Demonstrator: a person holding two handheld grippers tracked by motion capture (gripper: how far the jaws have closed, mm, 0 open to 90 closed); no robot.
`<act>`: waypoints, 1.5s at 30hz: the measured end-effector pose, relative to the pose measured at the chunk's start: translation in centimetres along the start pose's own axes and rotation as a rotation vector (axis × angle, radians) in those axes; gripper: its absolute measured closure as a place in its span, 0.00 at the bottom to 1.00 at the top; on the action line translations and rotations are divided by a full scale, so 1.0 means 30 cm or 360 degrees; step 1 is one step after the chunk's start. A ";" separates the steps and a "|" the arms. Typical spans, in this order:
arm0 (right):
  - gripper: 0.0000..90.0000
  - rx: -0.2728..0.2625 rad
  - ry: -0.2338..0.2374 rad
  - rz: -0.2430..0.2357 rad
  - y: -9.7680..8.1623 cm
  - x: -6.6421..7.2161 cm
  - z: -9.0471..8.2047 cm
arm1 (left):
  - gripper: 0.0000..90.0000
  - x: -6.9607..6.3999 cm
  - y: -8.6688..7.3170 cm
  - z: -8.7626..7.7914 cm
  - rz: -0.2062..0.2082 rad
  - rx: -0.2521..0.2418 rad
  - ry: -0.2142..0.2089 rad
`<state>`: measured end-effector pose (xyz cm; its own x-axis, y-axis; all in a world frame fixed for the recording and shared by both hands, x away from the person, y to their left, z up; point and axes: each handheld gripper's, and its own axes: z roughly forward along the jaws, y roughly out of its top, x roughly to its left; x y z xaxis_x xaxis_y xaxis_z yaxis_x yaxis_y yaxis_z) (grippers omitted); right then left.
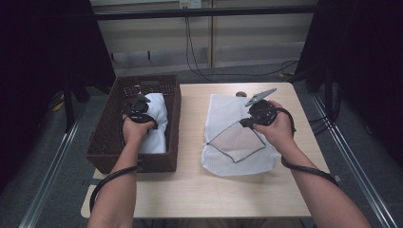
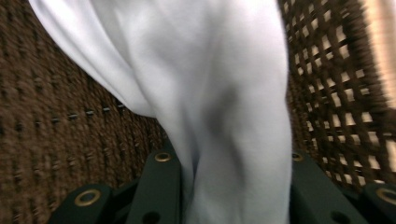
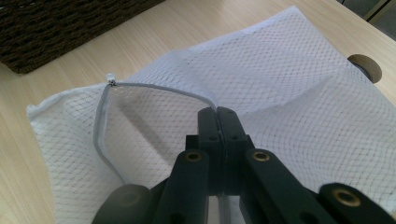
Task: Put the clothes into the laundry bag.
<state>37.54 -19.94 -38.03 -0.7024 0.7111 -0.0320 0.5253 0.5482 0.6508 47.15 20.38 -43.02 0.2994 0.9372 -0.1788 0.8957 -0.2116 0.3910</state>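
Left gripper [image 1: 139,110] clamped on white cloth [image 2: 224,107]; right gripper [image 3: 218,113] on mesh bag [image 3: 299,93].

Light wooden table [image 1: 190,190], pale grain, rounded corners. At its left, dark brown woven basket [image 1: 102,147], standing directly on the top and reaching to the left edge. At the right half, white mesh laundry bag [image 1: 228,107] lying flat, grey-edged opening [image 3: 100,140] towards the basket. Just past the bag's far edge, small round brown thing [image 1: 241,94] on the wood, too small to identify.
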 end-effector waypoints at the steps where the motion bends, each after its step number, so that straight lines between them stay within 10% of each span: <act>1: 1.00 0.0001 0.0001 -0.0001 0.000 0.000 0.001 | 0.79 0.000 0.004 -0.013 -0.0003 -0.0016 -0.0002; 27: 1.00 -0.0008 -0.0001 -0.0011 0.018 0.003 0.005 | 0.80 -0.043 0.094 -0.294 0.0131 -0.0187 -0.0133; 45: 1.00 0.0006 -0.0059 0.0028 0.037 -0.039 0.014 | 0.80 -0.188 0.107 -0.421 0.0344 -0.0237 -0.0298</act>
<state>39.13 -19.98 -37.57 -0.6747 0.7365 -0.0485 0.5395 0.5370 0.6485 44.19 17.93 -29.35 0.5453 0.8048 -0.2345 0.7509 -0.3446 0.5634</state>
